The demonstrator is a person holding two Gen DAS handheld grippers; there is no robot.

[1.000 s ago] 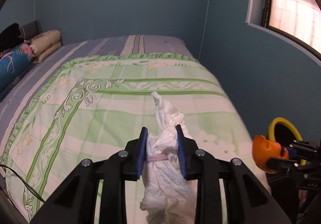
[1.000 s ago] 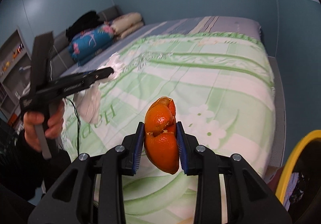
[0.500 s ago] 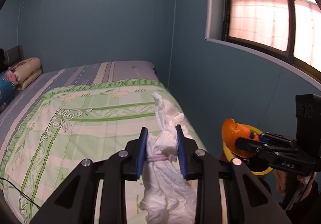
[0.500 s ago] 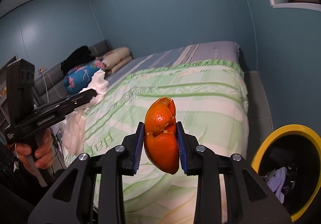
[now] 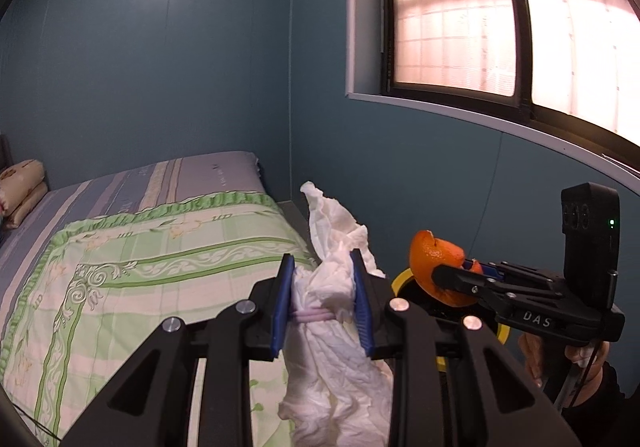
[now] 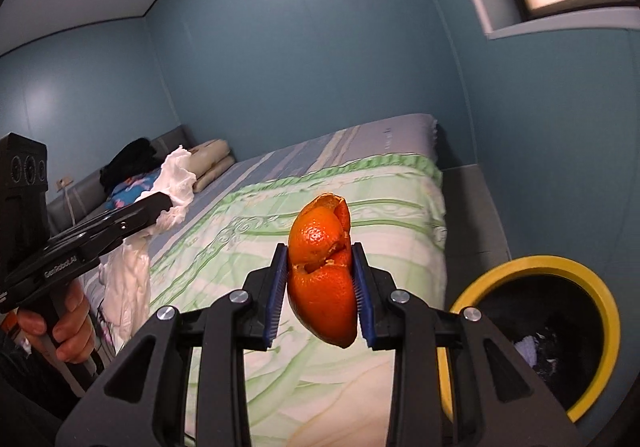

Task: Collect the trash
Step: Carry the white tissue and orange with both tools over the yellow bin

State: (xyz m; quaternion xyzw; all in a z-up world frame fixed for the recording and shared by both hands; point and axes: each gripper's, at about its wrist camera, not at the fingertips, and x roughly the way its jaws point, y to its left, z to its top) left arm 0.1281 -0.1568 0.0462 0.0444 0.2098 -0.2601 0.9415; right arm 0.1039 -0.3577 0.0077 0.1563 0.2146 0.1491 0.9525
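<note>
Right wrist: orange peel [image 6: 323, 279] between pads.

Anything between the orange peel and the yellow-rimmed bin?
Nothing visible. The orange peel, clamped in the right hand-held gripper, hangs over the bed's edge; the yellow-rimmed black bin stands open, lower right.

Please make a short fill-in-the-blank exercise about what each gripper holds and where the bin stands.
1. The left gripper holds a crumpled white ____.
2. The right gripper holds a peel whose colour is ____.
3. The bin beside the bed has a rim coloured ____.

Missing words: tissue; orange; yellow
</note>
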